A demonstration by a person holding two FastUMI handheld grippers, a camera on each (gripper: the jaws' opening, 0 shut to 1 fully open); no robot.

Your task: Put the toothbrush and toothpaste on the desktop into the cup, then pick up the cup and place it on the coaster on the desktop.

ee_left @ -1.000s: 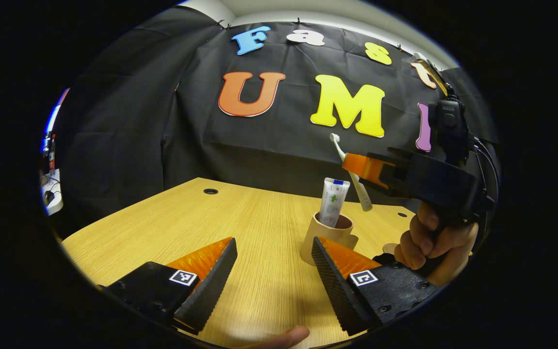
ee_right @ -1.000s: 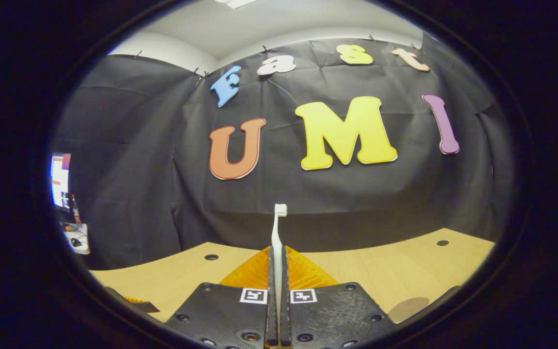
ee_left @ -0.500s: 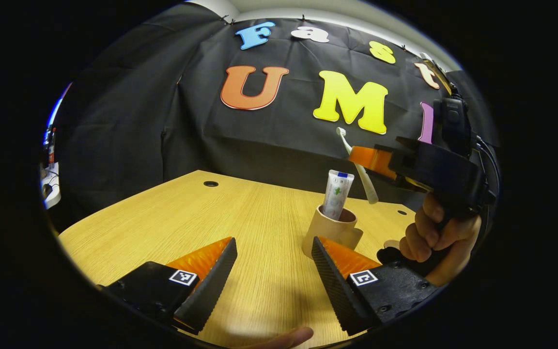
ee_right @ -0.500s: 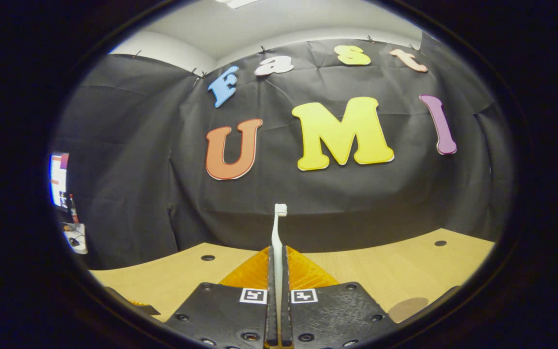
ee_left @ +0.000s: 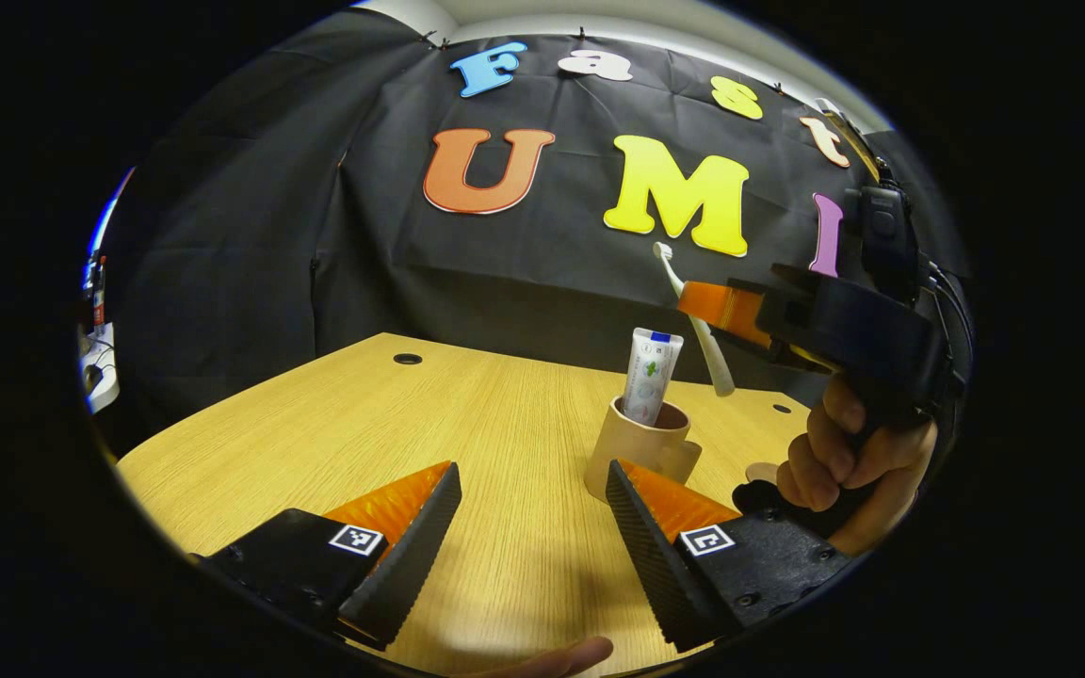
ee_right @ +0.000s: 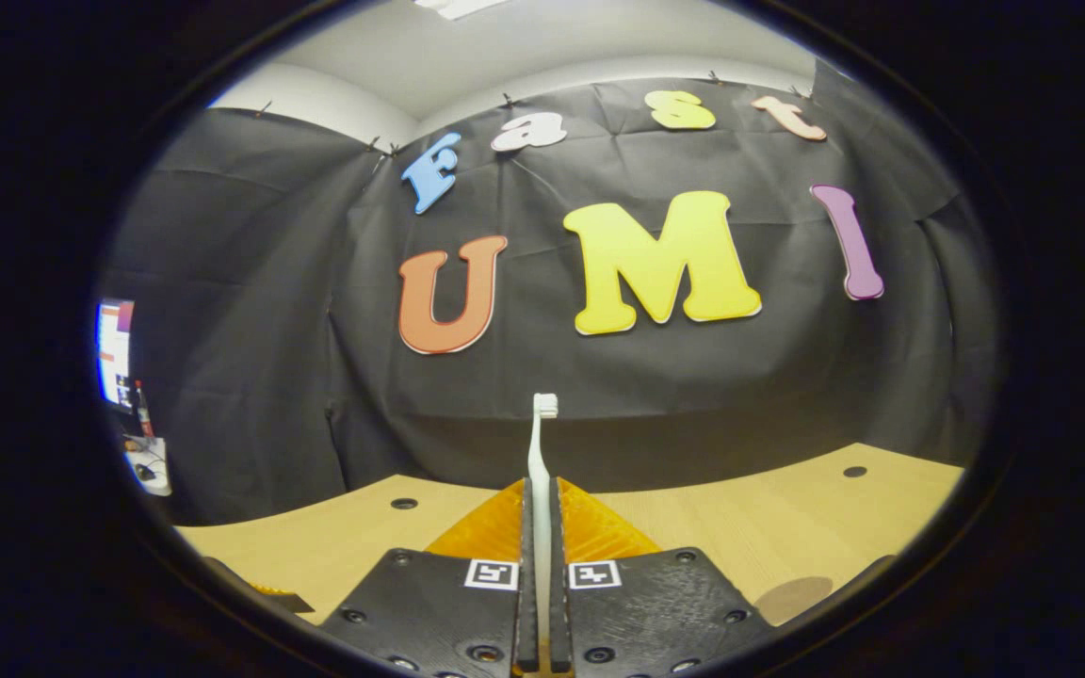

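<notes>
A tan cup (ee_left: 635, 454) stands on the wooden desk (ee_left: 429, 414) with a white toothpaste tube (ee_left: 650, 375) upright inside it. My left gripper (ee_left: 533, 523) is open just in front of the cup, its right finger next to the cup's base. The right gripper (ee_left: 720, 311), held by a hand (ee_left: 834, 466), hovers above and right of the cup, shut on a white toothbrush (ee_left: 693, 320) that hangs tilted, brush head up. In the right gripper view the toothbrush (ee_right: 539, 452) sticks up from between the shut fingers of my right gripper (ee_right: 540, 527). A brown round coaster (ee_right: 792, 598) lies at lower right.
Round cable holes (ee_left: 407, 359) (ee_left: 782, 409) mark the desk near its far edge. A shelf with small items (ee_left: 95, 348) stands off to the left beyond the desk. A fingertip (ee_left: 561, 654) shows at the bottom of the left gripper view.
The right gripper with the toothbrush has risen slightly and drifted right of the cup, then stayed almost still. My left gripper has stayed open in place.
</notes>
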